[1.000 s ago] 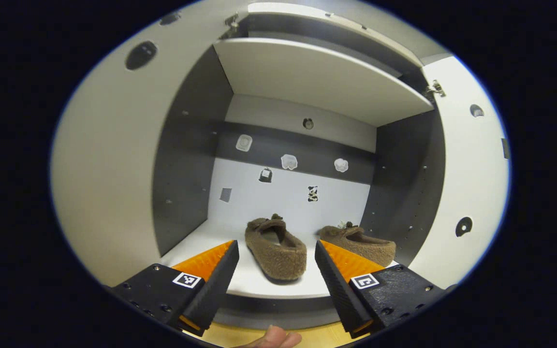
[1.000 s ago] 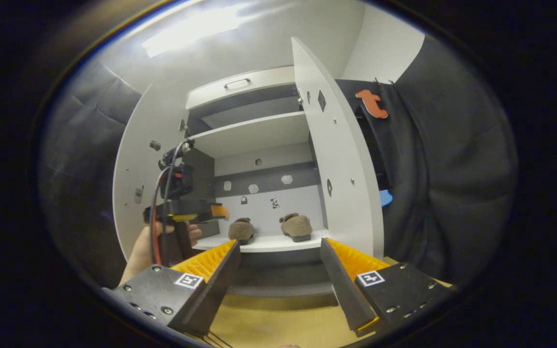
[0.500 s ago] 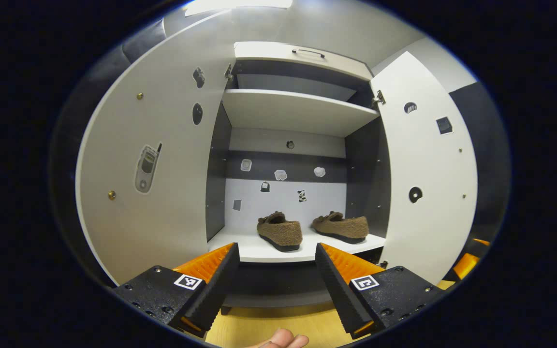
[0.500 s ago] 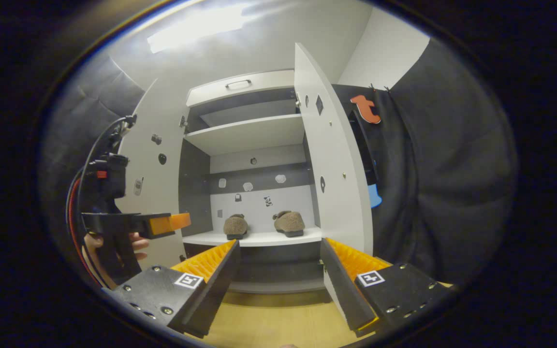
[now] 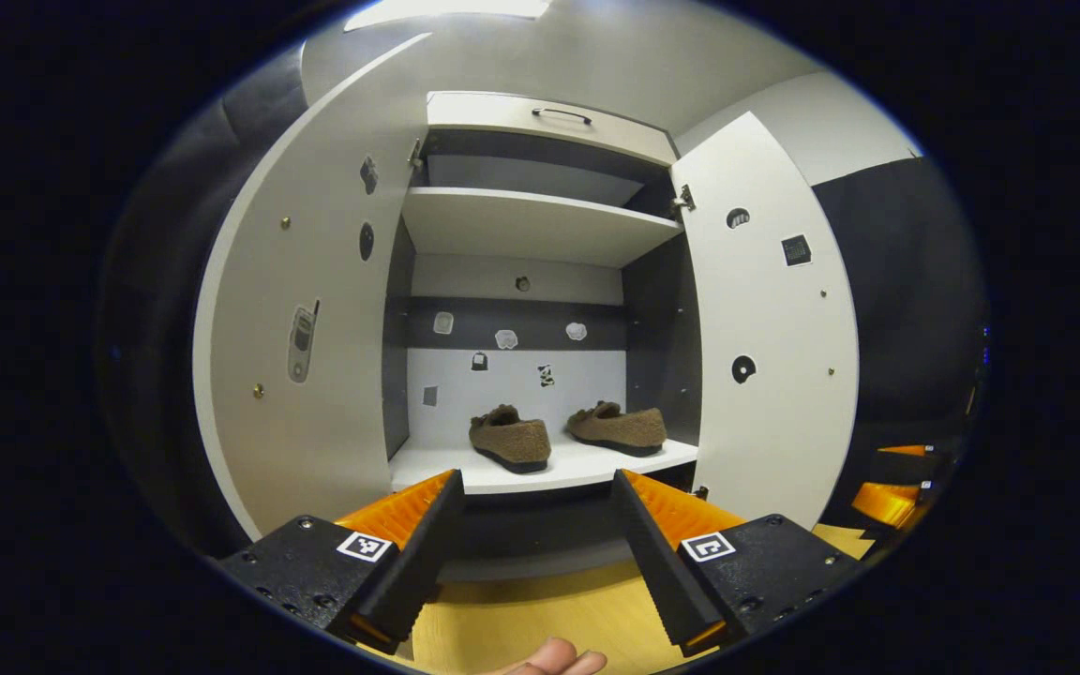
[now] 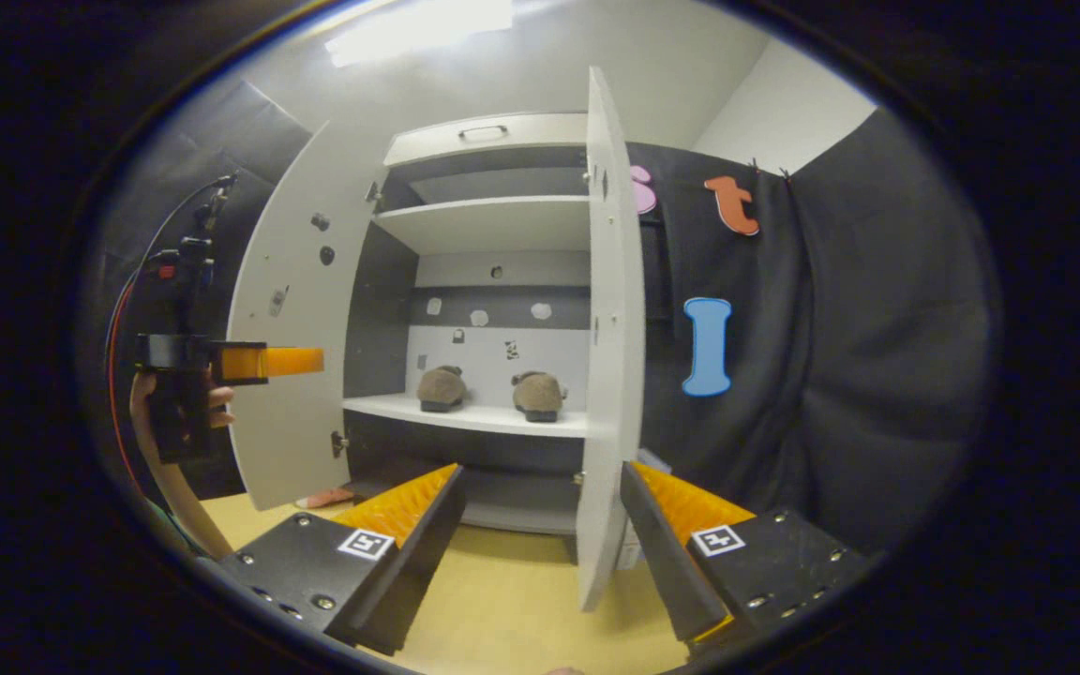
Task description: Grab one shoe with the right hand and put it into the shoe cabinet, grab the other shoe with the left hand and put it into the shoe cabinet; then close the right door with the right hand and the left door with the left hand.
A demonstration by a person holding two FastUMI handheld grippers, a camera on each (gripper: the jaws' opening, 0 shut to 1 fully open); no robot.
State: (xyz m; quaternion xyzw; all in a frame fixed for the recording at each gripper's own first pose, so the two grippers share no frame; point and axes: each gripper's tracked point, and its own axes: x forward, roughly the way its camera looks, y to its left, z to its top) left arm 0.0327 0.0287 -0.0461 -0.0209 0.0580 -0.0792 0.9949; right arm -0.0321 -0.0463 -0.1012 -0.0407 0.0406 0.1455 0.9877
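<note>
- Both shoes, left one [image 5: 510, 441] and right one [image 5: 619, 427], sit on the lower shelf [image 5: 540, 469] of the shoe cabinet [image 5: 521, 112]; both doors wide open.
- My right gripper [image 6: 540, 539]: fingers spread, empty, right door [image 6: 607, 375] edge-on between them.
- My left gripper [image 5: 532, 544]: spread, empty, well back from the left door [image 5: 315, 394].
- Risk: pushing near the hinge (poor leverage) and slipping off the thin edge, or a hard swing bouncing back.

Brown fuzzy shoes [image 5: 510, 441], white cabinet [image 5: 540, 220] (grey inside).
</note>
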